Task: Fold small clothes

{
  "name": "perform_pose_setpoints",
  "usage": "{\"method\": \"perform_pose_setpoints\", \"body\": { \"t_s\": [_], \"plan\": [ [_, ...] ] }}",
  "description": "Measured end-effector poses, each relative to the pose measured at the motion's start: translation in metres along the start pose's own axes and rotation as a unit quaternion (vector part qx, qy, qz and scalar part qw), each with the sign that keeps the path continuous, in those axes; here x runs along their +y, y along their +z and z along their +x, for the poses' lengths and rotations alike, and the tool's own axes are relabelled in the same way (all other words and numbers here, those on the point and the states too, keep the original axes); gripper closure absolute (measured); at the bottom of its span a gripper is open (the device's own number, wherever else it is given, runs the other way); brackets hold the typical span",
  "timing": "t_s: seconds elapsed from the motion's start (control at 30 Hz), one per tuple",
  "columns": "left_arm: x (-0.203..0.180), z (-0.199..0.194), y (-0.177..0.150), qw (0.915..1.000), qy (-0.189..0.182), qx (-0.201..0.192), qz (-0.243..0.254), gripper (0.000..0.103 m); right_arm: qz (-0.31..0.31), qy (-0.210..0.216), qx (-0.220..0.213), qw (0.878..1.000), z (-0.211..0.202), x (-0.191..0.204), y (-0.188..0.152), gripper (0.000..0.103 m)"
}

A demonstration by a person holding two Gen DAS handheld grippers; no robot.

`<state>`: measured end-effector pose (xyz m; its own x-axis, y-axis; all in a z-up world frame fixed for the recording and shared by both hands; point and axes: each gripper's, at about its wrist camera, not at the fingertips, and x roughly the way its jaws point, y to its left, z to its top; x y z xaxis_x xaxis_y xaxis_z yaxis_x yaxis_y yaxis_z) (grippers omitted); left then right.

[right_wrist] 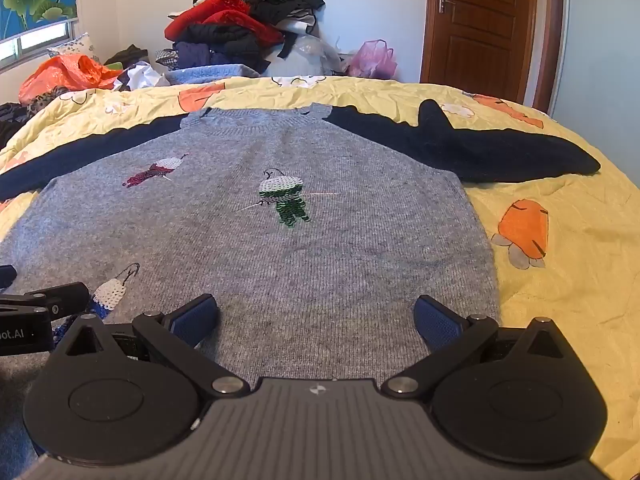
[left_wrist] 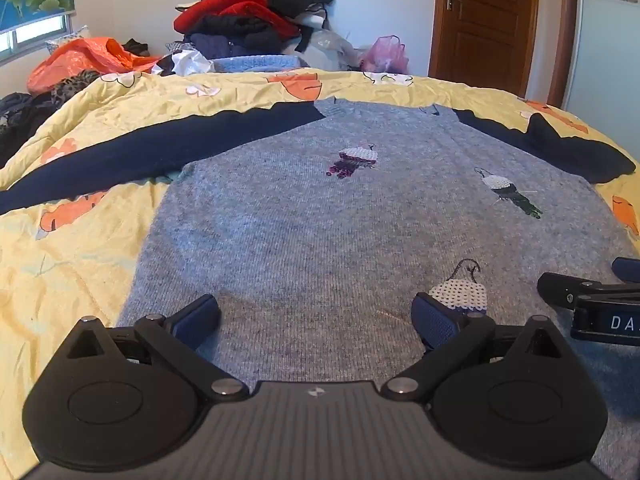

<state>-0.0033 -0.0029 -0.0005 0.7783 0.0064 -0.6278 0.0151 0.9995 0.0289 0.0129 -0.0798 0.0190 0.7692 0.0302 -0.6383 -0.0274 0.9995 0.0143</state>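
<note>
A grey knit sweater (left_wrist: 320, 220) with navy sleeves and sequin bird patches lies flat, front up, on a yellow bedspread (left_wrist: 72, 260); it also shows in the right wrist view (right_wrist: 280, 248). Both sleeves are spread out to the sides. My left gripper (left_wrist: 316, 320) is open and empty over the sweater's lower left part. My right gripper (right_wrist: 316, 320) is open and empty over its lower right part, near the hem's right edge. Each gripper shows at the edge of the other's view: the right one (left_wrist: 592, 304), the left one (right_wrist: 40, 308).
A tall pile of clothes (left_wrist: 256, 16) stands behind the bed, with an orange bag (left_wrist: 80, 60) at the left and a pink bag (left_wrist: 386, 54) at the right. A brown door (left_wrist: 488, 20) is at the far right.
</note>
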Motion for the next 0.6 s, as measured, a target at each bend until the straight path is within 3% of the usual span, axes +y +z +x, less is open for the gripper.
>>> {"method": "perform_pose_setpoints", "body": {
  "t_s": [0.6],
  "plan": [
    [0.0045, 0.0028, 0.0051, 0.9996, -0.009, 0.025, -0.012, 0.000, 0.001, 0.001, -0.001, 1.000, -0.0020, -0.0008, -0.0014, 0.000]
  ]
}}
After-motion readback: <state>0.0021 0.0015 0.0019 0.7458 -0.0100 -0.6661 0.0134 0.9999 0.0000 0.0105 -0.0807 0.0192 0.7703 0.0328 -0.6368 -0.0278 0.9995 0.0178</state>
